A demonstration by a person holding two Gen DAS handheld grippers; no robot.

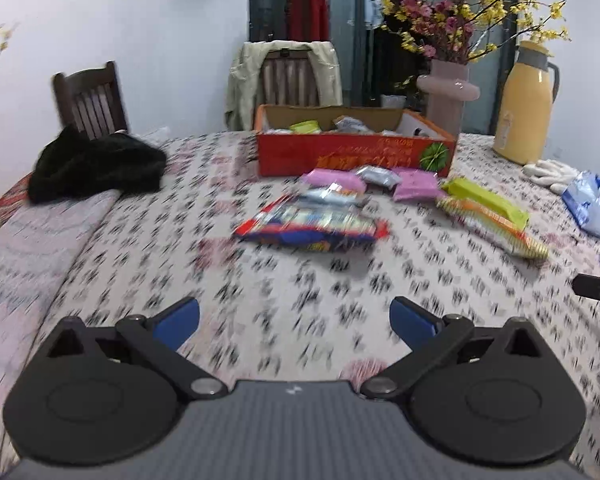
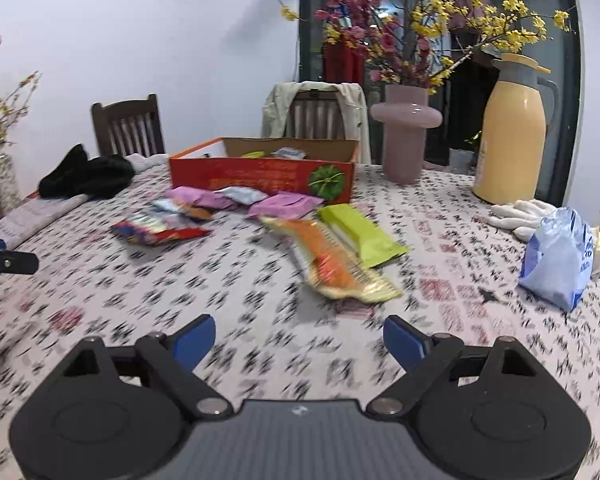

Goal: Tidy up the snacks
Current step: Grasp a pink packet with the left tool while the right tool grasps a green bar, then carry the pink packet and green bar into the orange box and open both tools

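A red cardboard box (image 1: 352,156) (image 2: 260,178) stands open on the patterned table, with a few snacks inside. In front of it lie loose snacks: a red and blue packet (image 1: 312,226) (image 2: 160,230), pink packets (image 1: 416,184) (image 2: 284,205), a silver packet (image 1: 378,176) (image 2: 242,194), a green bar (image 1: 486,201) (image 2: 360,234) and an orange packet (image 1: 496,230) (image 2: 332,268). My left gripper (image 1: 294,318) is open and empty, above the table short of the red and blue packet. My right gripper (image 2: 298,338) is open and empty, short of the orange packet.
A pink vase with flowers (image 1: 448,96) (image 2: 406,136) and a yellow thermos (image 1: 526,104) (image 2: 514,128) stand behind the box. White gloves (image 2: 518,210) and a blue bag (image 2: 560,260) lie at the right. A black cloth (image 1: 96,166) lies at the left. Chairs stand behind the table.
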